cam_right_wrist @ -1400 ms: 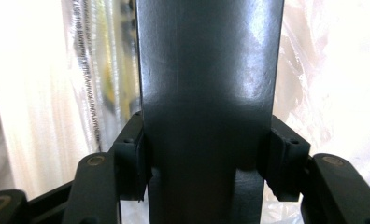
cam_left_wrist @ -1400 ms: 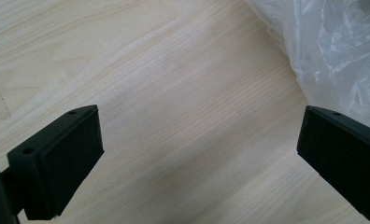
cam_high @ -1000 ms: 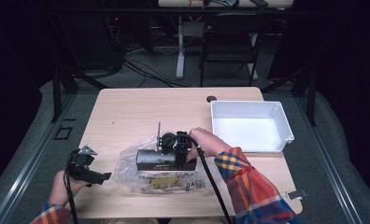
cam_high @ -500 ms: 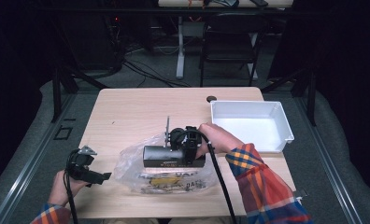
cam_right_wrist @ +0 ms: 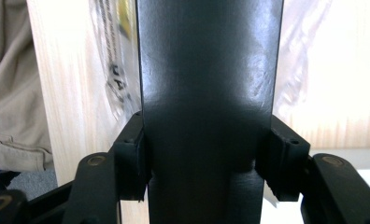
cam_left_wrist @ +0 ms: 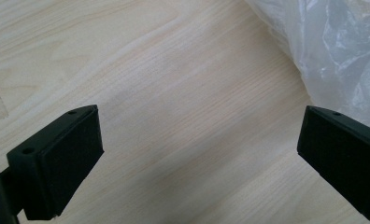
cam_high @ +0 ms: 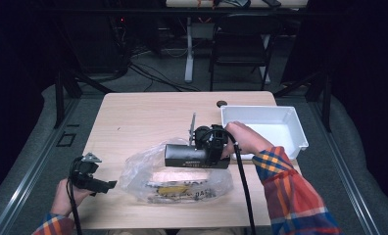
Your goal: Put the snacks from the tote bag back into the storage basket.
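Carrying a long black box (cam_high: 189,155) out of the clear plastic bag (cam_high: 148,176), the right claw (cam_high: 216,147) grips it across its width, pads pressed on both flanks as the right claw view shows (cam_right_wrist: 210,93). The box hangs level above the surface (cam_high: 143,117), its far end over the bag's upper edge, its near end toward the white bin (cam_high: 300,129). Step in hand: lifting the box clear and moving it, likely toward the bin, though that is a guess. Left claw (cam_high: 96,183) sits low near the surface's front left corner, jaws wide with nothing between them, bag edge just beside one pad (cam_left_wrist: 342,154). The bag holds more items, yellowish and printed, too blurred to name. Next move calls for keeping the box level, clearing the bin's near wall, then lowering inside before letting go; the left claw may need to pin the bag if it drags. Versus the earlier frames: the box and right hand have shifted right and up, away from the bag's middle toward the bin; the left claw is in the same spot; the bag looks flatter.
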A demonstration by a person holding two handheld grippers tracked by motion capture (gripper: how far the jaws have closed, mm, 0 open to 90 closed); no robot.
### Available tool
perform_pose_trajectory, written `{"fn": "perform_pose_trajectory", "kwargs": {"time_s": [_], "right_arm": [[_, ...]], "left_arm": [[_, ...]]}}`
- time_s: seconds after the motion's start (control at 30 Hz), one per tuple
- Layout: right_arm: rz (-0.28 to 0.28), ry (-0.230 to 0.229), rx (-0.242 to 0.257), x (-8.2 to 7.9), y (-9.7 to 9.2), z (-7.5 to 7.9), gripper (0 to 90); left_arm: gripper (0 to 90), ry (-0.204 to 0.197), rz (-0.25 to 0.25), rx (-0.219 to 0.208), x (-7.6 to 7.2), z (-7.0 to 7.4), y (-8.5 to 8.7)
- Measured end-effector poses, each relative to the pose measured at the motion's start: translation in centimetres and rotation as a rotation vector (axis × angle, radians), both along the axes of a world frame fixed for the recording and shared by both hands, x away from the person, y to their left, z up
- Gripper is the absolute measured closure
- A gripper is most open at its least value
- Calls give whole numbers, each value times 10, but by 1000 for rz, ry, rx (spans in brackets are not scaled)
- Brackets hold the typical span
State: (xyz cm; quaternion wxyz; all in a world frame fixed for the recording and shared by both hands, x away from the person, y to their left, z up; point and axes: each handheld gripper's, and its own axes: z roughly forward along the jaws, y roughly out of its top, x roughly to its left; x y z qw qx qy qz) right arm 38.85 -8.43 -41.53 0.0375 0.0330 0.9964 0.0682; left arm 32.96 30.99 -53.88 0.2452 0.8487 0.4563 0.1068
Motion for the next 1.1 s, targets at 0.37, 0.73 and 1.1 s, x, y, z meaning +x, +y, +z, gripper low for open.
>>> {"fn": "perform_pose_trajectory", "kwargs": {"time_s": [0.37,0.73,1.1], "right_arm": [[-13,-26,1,11,-30,10,425],[-38,-64,-6,26,-61,20,428],[-89,-100,-18,46,-110,30,428]], "left_arm": [[1,14,-6,0,0,0,1],[1,16,-6,2,1,0,1],[1,14,-1,-9,1,-1,2]]}}
